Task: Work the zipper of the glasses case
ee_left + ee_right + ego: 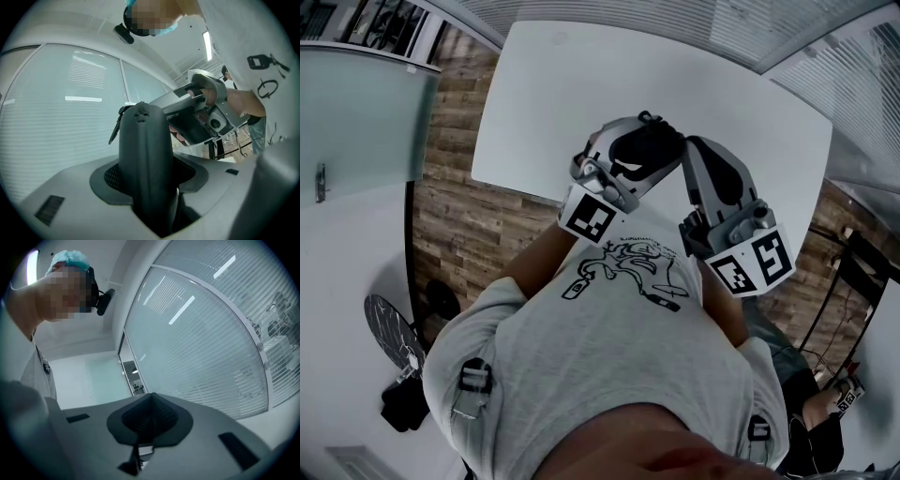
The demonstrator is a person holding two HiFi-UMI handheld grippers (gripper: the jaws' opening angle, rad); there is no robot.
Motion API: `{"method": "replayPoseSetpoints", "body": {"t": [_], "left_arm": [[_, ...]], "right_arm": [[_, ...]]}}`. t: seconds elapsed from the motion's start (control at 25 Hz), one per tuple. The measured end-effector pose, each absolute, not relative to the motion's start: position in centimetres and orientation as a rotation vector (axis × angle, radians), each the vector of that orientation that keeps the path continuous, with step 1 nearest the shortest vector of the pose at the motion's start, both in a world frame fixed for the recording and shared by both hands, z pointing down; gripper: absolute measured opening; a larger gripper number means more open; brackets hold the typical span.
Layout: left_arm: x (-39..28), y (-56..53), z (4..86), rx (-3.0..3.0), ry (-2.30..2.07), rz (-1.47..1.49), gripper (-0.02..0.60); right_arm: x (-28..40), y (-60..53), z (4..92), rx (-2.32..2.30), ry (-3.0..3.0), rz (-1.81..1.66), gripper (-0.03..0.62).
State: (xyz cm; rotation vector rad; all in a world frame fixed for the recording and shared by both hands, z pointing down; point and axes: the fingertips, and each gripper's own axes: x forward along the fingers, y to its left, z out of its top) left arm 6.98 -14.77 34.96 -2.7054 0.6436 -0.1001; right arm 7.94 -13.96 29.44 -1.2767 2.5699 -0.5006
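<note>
**Head view.** A white tabletop lies far of the person. It is bare, with its near edge running over a plank floor. Glass wall panels close the left side and slatted blinds the far side. Two grippers are raised in the open air between chest and tabletop edge, clear of every surface. The left gripper carries the one glasses case, black and rounded. The right gripper stands just right of the case, its tip near it; contact cannot be made out here. Each gripper bears one marker cube.

**Left gripper view.** The fingers are clamped on the case, which rises upright between them. Its shell is smooth and dark, with a seam running over the rounded top. One zipper pull juts out at the upper left, hanging free. The right gripper shows beyond, to the right.

**Right gripper view.** The fingers are pressed fully together with nothing seen between them. Only blinds and glass lie ahead.
</note>
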Motion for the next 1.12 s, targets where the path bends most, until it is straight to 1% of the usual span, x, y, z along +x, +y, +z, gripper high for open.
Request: {"method": "replayPoseSetpoints", "body": {"t": [0.44,1.12], "left_arm": [[6.7,-13.8,34.2,-2.712,0.527,-0.049,0.250],[5.6,-12.0,31.4,-2.775,0.380,0.141,0.251]], "right_arm": [[8.2,-13.6,29.8,-1.227,2.574,-0.557,0.005],[7.4,-13.2,30.7,-1.166,2.605,-0.610,0.005]]}}
